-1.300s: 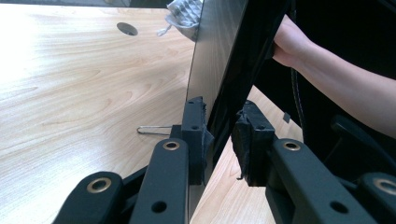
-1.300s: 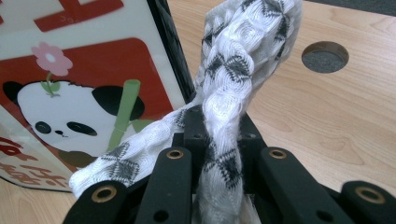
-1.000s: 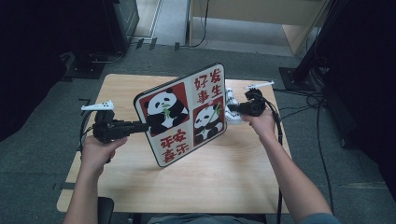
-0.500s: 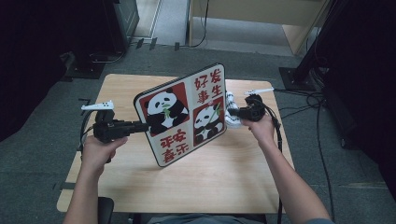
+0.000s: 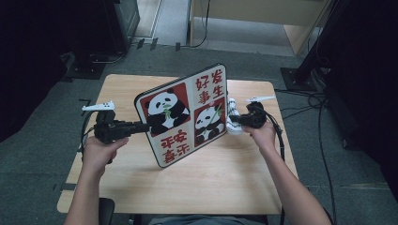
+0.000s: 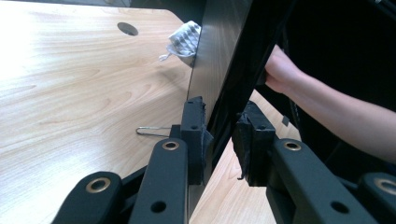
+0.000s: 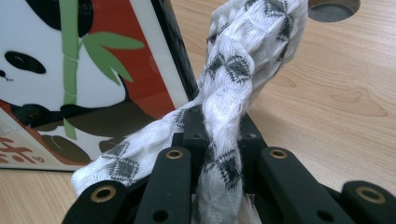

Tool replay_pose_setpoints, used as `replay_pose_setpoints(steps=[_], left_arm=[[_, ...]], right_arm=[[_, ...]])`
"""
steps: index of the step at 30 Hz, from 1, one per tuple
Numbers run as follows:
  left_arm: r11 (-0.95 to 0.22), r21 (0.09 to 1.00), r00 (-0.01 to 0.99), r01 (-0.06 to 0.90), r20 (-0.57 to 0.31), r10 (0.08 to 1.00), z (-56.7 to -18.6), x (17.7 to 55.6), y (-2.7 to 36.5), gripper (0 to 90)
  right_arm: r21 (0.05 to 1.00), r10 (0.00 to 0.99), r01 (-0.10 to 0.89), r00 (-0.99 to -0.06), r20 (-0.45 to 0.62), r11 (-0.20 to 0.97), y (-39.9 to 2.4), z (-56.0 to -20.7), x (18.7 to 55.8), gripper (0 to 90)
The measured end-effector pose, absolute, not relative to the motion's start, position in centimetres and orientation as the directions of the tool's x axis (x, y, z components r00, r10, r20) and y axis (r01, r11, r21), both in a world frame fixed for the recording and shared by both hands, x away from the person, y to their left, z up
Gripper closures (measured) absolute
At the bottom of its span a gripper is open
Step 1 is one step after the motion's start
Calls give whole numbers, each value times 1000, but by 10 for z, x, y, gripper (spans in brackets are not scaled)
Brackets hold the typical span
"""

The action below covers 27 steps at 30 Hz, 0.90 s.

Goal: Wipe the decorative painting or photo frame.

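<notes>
Both tongs are clenched: the left gripper [image 5: 141,127] pinches the left edge of the panda board [image 5: 185,115], propping it tilted on its lower edge at the middle of the high view, while the right gripper [image 5: 233,120] grips a bunched white cloth [image 5: 232,121] just beside the board's right edge. Judging by this, the wiping step is about to start; the next move calls for bringing the cloth onto the glossy face without loosening the left pinch. In the left gripper view the board's back [image 6: 219,60] is dark and smooth, its rim thin. In the right gripper view the cloth [image 7: 233,79] is soft, waffle-woven, with grey diamond motifs. Underneath, the wooden table [image 5: 225,187] is pale and grained.
</notes>
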<state>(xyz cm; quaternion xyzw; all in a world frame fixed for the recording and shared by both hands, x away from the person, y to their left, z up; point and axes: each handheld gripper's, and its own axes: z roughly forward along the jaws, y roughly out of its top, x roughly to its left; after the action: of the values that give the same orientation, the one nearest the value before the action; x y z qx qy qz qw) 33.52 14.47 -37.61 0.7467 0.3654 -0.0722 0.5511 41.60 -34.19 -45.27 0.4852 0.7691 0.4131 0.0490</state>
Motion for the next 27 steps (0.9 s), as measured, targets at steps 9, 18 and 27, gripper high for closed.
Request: replay_pose_setpoints(steps=[9, 18, 27], left_arm=[[-126, 773, 724, 621, -505, 470, -376, 336, 145, 749], [-122, 775, 720, 620, -501, 480, -376, 336, 144, 749], [-127, 776, 719, 618, -493, 490, -375, 335, 143, 750]], right_arm=[[683, 773, 712, -523, 359, 164, -348, -473, 413, 807], [655, 776, 729, -526, 348, 201, -354, -484, 415, 806], [680, 807, 704, -514, 290, 203, -367, -475, 418, 806]])
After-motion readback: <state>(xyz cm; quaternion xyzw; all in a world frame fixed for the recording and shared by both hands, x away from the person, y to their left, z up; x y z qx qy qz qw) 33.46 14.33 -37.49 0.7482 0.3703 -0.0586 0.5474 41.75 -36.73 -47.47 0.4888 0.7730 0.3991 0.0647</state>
